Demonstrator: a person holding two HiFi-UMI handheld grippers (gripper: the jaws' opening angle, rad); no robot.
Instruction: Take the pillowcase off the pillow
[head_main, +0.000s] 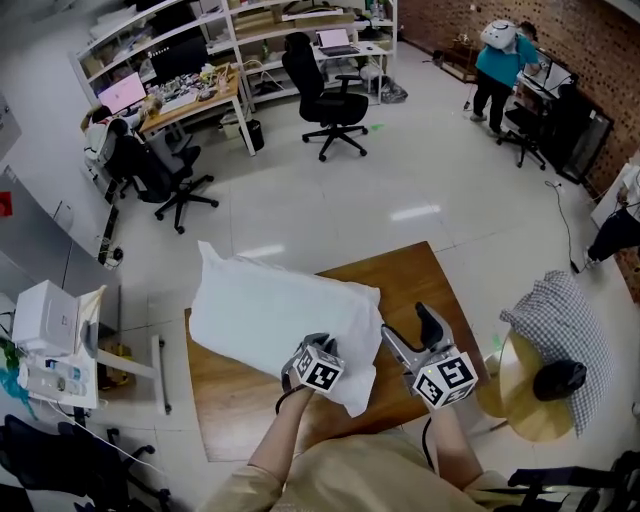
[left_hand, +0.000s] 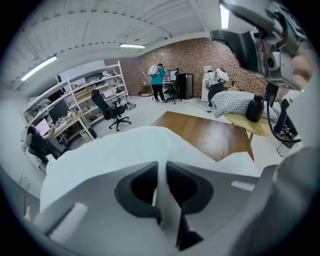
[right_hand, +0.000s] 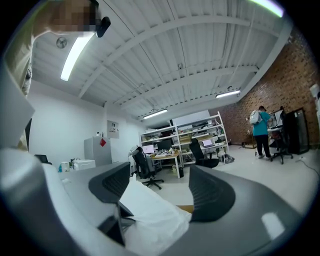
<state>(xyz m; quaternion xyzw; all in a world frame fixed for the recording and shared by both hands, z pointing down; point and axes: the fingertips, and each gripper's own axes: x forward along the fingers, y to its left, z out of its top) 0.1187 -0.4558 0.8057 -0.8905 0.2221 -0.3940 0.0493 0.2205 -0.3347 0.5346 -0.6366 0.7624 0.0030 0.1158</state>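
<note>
Pillow (head_main: 275, 315) lies flat on the worktop (head_main: 415, 275). Pillowcase (head_main: 350, 388) looks fully on, with no bare pillow showing, so I'd judge the stripping has barely begun. Left tongs (head_main: 312, 352) are at the pillow's near edge, angled down and clenched on a fold of pillowcase, white cloth pinched between the jaws. Right tongs (head_main: 414, 336) are just beside the pillow's near right corner, pointing roughly level, jaws spread and grasping nothing. Cloth shows low between them, but the pads are off it. Remaining: slide the case off the whole pillow.
</note>
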